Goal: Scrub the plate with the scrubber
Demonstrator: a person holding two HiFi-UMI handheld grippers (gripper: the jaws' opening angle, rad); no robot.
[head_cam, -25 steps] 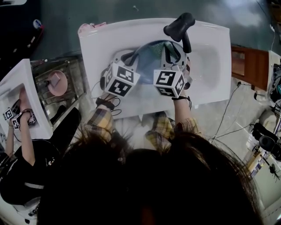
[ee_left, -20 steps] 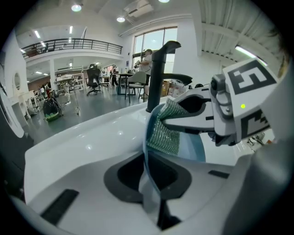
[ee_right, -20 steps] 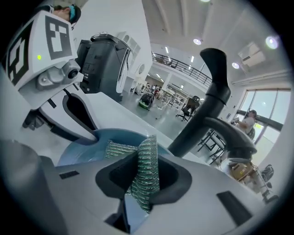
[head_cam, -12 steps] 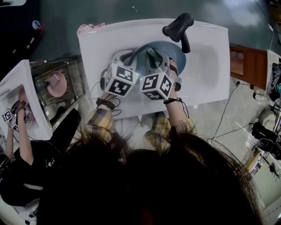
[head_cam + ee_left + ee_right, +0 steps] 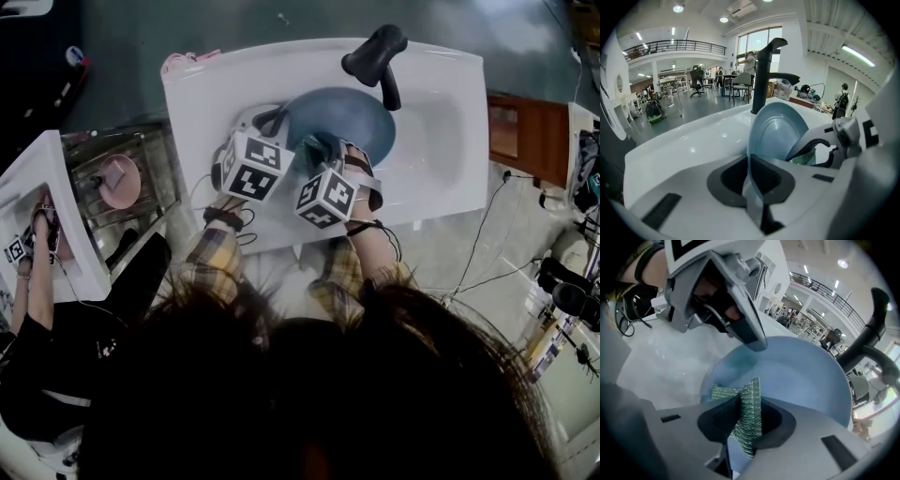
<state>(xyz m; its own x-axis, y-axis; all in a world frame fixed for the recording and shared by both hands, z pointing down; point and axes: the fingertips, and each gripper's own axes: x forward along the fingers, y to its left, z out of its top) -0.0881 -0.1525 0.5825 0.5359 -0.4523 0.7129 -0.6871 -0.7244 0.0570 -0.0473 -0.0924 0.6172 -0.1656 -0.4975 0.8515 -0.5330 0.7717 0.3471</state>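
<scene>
A blue plate [image 5: 352,112], tilted in a white sink [image 5: 441,150], is pinched at its nine o'clock rim by the left gripper [image 5: 752,183], while the right gripper [image 5: 740,432] clamps a soft green mesh scrubber [image 5: 747,404] near six o'clock; the plate looks rigid, slick and breakable, so a firm rim hold seems wisest.

Both angled down: the left gripper [image 5: 752,183] pinches the plate [image 5: 780,129] in its jaws, the right gripper [image 5: 740,427] the scrubber [image 5: 749,404].

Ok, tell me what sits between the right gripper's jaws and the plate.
The green scrubber, pinched in the right gripper, fills that gap before the blue plate; the right gripper view shows it.
</scene>
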